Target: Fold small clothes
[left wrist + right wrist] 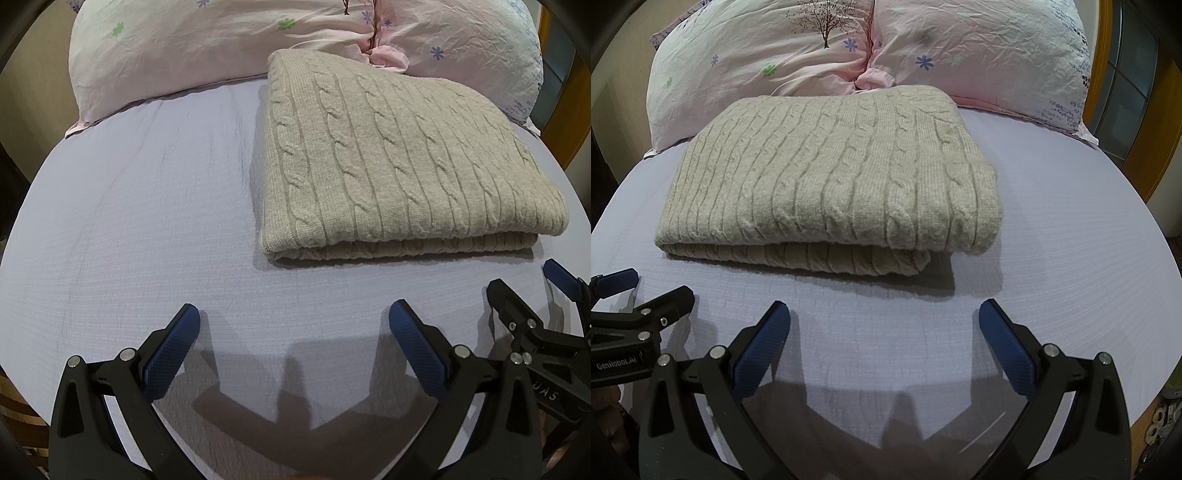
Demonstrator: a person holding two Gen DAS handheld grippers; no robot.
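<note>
The beige cable-knit sweater [399,155] lay folded into a thick rectangle on the lavender bed sheet [140,221], its far edge touching the pink pillows. Its near edge showed two stacked layers, the upper one overhanging the lower a little; in the right wrist view the sweater [827,184] had a rounded fold at its right corner. A strip of bare sheet separated that near edge from both grippers.

The left gripper [294,321] hovered over the sheet with its jaws spread wide, holding nothing; its blue pads [171,354] were clear of the fabric. The right gripper [884,321] was likewise wide apart and empty, just beside the left one, which showed at the left edge of that view. Neither touched the sweater.

Left of the sweater the sheet ran broad and flat; right of it, a narrower open band of sheet [1071,221] reached the mattress edge. Two floral pillows [849,48] stood along the head of the bed. A wooden-framed glass door [1126,81] lay beyond the right side.
</note>
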